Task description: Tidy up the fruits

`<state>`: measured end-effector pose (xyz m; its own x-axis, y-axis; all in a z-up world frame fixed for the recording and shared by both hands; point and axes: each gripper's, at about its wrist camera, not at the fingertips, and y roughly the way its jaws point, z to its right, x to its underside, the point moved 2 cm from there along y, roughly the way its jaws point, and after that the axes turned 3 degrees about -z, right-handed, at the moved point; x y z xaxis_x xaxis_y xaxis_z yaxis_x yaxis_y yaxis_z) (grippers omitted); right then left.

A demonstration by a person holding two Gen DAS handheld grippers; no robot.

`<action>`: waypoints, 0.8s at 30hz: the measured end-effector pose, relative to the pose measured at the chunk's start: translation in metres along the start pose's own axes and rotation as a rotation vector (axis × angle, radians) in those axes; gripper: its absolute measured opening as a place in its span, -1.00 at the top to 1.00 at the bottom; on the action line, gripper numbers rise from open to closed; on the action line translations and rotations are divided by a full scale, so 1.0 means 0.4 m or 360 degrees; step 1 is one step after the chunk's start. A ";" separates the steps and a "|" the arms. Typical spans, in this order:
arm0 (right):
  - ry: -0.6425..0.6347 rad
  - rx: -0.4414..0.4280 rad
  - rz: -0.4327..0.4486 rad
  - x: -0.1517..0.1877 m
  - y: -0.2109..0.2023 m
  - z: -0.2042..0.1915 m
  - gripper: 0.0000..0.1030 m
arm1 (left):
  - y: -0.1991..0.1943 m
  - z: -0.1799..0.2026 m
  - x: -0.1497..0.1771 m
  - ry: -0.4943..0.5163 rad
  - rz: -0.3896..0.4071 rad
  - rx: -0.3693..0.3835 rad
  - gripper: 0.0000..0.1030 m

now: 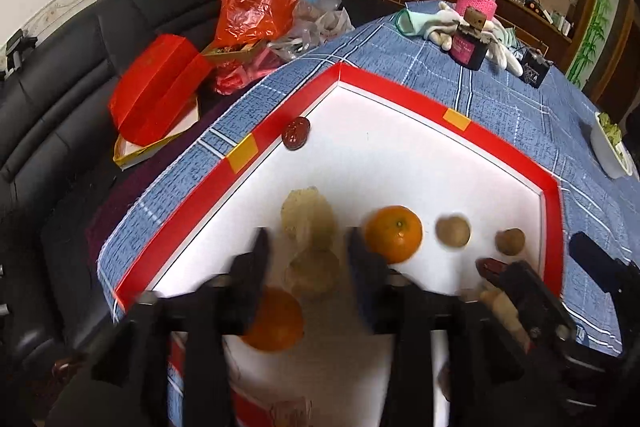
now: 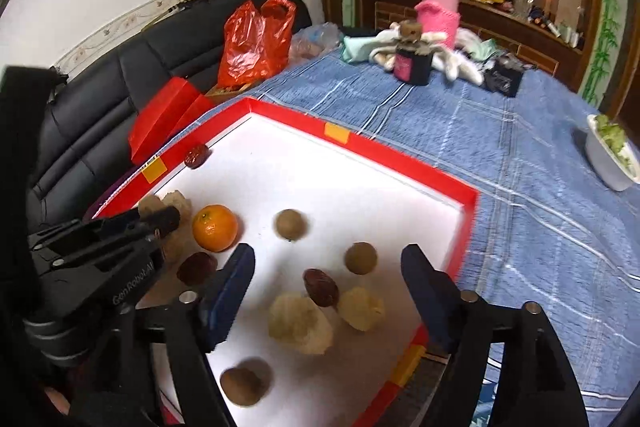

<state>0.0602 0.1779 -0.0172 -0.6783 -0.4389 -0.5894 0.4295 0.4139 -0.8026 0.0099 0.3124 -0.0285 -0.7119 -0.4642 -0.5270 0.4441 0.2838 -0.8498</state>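
Your fruits lie scattered on the white floor of the red-rimmed tray [image 2: 362, 141], which sits on the blue checked tablecloth [image 2: 500, 155], and they will not all handle alike. The orange [image 2: 215, 227] looks firm, smooth and fairly heavy, likely to roll, so take it across its widest middle. The small brown round fruits [image 2: 291, 224] look light and hard-shelled; they could squirt out of a pinch unless you center them between the pads. The dark red dates [image 2: 321, 287] seem wrinkled and slightly soft, best gripped across the short side. The pale crinkled lumps [image 2: 299, 323] look light and brittle, so close on them gently. Your left gripper [image 1: 306, 251] has its jaws partly spread, with nothing pinched: a pale lump [image 1: 307, 217] sits in the gap between the fingers, just past the tips, and I cannot tell whether the pads brush it. A second orange [image 1: 394, 234] lies just right of the right finger, and another orange [image 1: 274, 319] sits near, low beside the left finger. Your right gripper [image 2: 328, 267] stands wide open and empty above the near right part of the tray; a date and two pale lumps lie between and just under its fingers, a brown fruit [image 2: 361, 258] lies a little farther in the gap, and another brown one [image 2: 242, 385] sits nearest the camera. One lone date [image 2: 196, 157] rests against the far left rim, well apart from both grippers.
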 end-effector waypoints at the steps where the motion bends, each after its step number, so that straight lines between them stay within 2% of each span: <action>1: 0.0000 0.0005 0.0021 0.005 -0.017 0.005 -0.59 | -0.017 0.000 0.005 0.0003 0.0045 -0.0003 -0.05; 4: 0.0015 0.0002 0.0073 0.020 -0.064 0.019 -0.81 | -0.052 0.006 0.019 0.0032 0.0087 -0.0012 -0.32; 5: 0.0013 0.0003 0.0091 0.030 -0.083 0.023 -0.84 | -0.063 0.009 0.025 0.0041 0.0095 -0.0004 -0.47; 7: 0.0000 -0.0002 0.0119 0.048 -0.116 0.029 -0.99 | -0.085 0.015 0.035 0.0056 0.0128 0.0005 -0.52; 13: -0.0021 0.0025 0.0210 0.106 -0.205 0.042 -0.99 | -0.160 0.044 0.078 0.0167 0.0247 -0.0021 -0.98; 16: -0.0016 0.0045 0.0242 0.136 -0.240 0.056 -0.99 | -0.189 0.049 0.096 0.0176 0.0280 0.0009 -1.00; 24: -0.0005 0.0047 0.0284 0.185 -0.292 0.075 -0.99 | -0.199 0.066 0.115 0.0183 0.0230 0.0077 -1.00</action>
<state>-0.0223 0.0731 0.0303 -0.5881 -0.3629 -0.7228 0.5601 0.4619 -0.6877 -0.0438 0.2462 0.0151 -0.6948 -0.3217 -0.6432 0.5701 0.2987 -0.7653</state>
